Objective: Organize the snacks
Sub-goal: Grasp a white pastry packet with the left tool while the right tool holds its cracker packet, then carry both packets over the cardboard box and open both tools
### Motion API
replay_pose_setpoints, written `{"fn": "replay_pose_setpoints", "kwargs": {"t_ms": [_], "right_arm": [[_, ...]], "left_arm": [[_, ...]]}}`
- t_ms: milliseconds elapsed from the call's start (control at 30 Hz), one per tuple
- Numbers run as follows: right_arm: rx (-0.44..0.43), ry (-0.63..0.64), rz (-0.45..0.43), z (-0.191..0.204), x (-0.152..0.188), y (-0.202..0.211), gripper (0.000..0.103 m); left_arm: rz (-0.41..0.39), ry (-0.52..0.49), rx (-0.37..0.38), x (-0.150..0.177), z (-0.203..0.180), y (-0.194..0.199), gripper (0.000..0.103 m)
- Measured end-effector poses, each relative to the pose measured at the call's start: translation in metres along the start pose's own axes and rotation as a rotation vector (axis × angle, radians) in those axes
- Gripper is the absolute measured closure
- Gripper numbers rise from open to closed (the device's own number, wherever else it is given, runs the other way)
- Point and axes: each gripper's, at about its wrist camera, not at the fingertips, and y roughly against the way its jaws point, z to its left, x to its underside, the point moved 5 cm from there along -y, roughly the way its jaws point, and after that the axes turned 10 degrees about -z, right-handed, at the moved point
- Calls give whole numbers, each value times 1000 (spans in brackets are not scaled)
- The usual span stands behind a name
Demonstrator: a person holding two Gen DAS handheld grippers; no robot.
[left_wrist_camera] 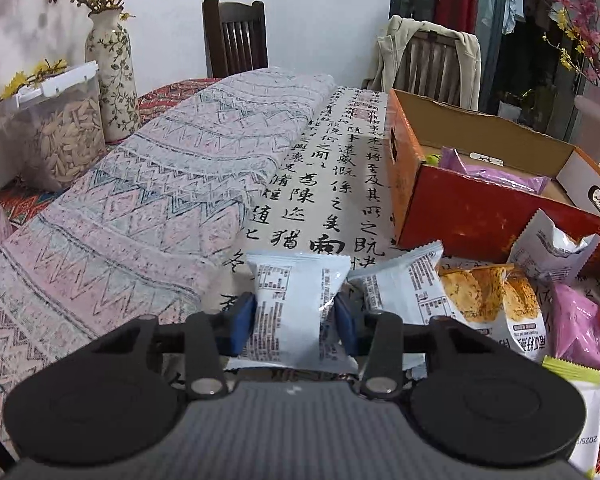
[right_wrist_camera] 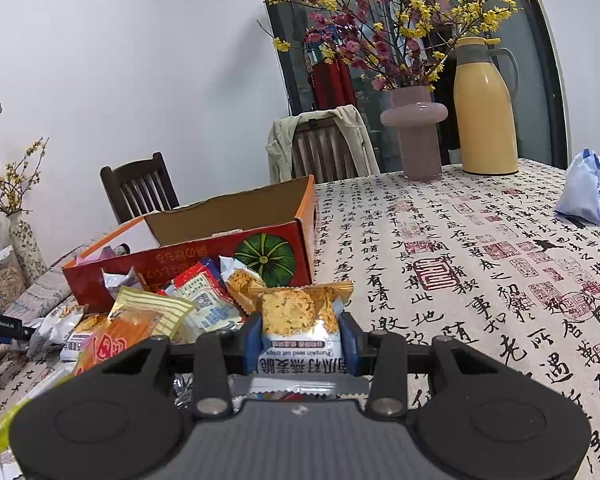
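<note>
My left gripper is shut on a pale blue snack packet, its blue pads squeezing both sides. A second pale blue packet lies just to its right, beside an oat crisp packet and pink packets. Behind them stands a red and orange cardboard box holding purple packets. In the right wrist view, my right gripper is shut on a gold oat crisp packet, held just above the table. A heap of mixed snacks lies to its left, in front of the box.
A folded patterned cloth, a clear jar of seeds and a flowered vase sit left of the box. A pink vase, a yellow thermos and a blue-white bag stand far right. Chairs line the far edge.
</note>
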Motion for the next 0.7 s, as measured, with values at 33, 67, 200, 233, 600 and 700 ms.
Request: {"fn": "replay_pose_setpoints", "kwargs": {"t_ms": [33, 67, 200, 233, 600, 700], "right_arm": [[0, 0, 0, 0, 0, 0, 64], [0, 0, 0, 0, 0, 0, 64], [-1, -1, -2, 0, 0, 0, 64], [-1, 0, -3, 0, 0, 0, 64], [-3, -1, -54, 6, -16, 7, 64], [-19, 4, -88, 11, -30, 8, 64]], "left_arm": [[-3, 0, -3, -1, 0, 0, 60], [-7, 1, -6, -1, 0, 1, 60], [-36, 14, -12, -5, 3, 10, 61], [-45, 15, -13, -6, 4, 12, 61], [-160, 25, 34, -33, -8, 49, 61], [-187, 28, 62, -41, -18, 56, 61]]}}
